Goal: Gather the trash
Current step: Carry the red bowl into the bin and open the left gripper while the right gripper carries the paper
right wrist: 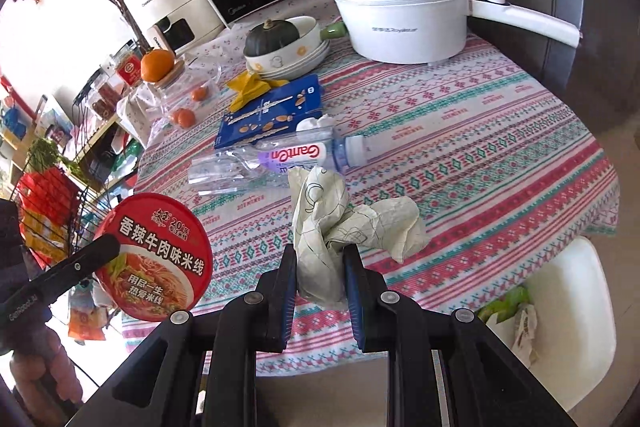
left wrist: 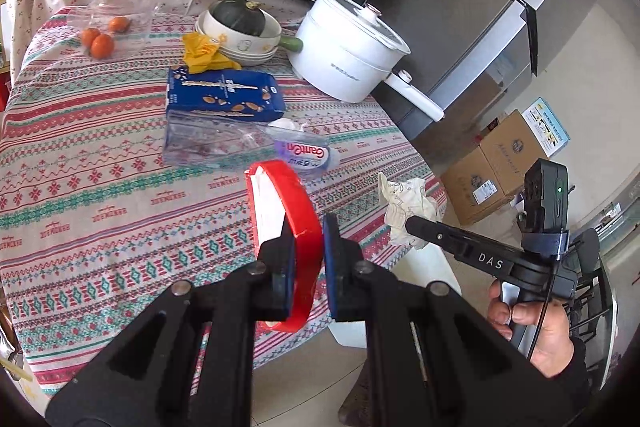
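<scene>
1. Left gripper (left wrist: 308, 251): in the lower centre of the left wrist view its jaws are clamped on the rim of a round red instant-noodle bowl lid (left wrist: 280, 227), held on edge. In the right wrist view the same lid (right wrist: 154, 257) shows face-on at lower left, off the table's near edge.
2. Crushed clear plastic water bottle with a purple label (right wrist: 276, 157): it lies on the striped patterned tablecloth (right wrist: 480, 131) in mid-frame, long axis left to right, white cap toward the right.
3. Right gripper (right wrist: 320, 263): bottom centre of the right wrist view, its jaws are closed around a crumpled pale printed paper wrapper (right wrist: 344, 223), which bunches up and spreads rightward above the fingers.
4. Key relation: the bottle sits straight ahead of the right gripper, just beyond the wrapper and crosswise to its fingers. Both grippers are full, so each likely must unload before the bottle can be taken.
5. Blue flat carton (right wrist: 272, 111): just behind the bottle, upper middle.
</scene>
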The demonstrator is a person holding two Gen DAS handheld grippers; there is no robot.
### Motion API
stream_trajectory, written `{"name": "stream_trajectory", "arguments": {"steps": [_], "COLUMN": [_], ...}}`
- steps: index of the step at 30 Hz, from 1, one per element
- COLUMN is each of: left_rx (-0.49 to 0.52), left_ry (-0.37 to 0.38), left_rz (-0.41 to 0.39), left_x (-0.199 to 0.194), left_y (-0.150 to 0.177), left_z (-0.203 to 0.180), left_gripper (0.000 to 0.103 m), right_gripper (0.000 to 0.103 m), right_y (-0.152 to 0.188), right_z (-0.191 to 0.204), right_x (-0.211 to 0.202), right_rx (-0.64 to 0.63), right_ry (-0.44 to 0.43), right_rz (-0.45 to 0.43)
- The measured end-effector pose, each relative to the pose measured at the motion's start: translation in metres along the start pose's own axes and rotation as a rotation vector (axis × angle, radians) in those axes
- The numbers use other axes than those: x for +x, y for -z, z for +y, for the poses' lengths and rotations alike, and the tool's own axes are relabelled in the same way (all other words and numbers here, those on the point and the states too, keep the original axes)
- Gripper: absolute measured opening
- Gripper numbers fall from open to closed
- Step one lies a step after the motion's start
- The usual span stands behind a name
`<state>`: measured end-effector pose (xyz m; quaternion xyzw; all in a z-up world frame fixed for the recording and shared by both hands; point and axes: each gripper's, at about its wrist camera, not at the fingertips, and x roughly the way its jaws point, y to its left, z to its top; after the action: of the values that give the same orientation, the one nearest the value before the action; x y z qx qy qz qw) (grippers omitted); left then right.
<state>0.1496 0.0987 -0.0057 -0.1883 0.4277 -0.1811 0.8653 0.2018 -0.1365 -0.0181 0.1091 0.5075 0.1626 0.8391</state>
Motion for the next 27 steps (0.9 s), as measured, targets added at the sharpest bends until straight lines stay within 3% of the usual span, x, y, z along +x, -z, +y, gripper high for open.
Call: {"name": "stream_trajectory", "arguments": {"steps": [20, 27], "left_rx": [0.114, 0.116], "left_ry": [0.162, 0.268], "left_rz": [0.085, 0.134], "left_x": [0.059, 0.083], "left_y": [0.007, 0.021], "left_z": [-0.090, -0.123], "left_gripper": [0.013, 0.013], "right_gripper": [0.024, 0.024], "right_y": [0.040, 0.055], "right_z": [-0.134, -0.172], "right_x": [-0.053, -0.065], "right_rx": [0.176, 0.228], "right_ry": [0.122, 0.159], "right_rz": [0.003, 0.013]}}
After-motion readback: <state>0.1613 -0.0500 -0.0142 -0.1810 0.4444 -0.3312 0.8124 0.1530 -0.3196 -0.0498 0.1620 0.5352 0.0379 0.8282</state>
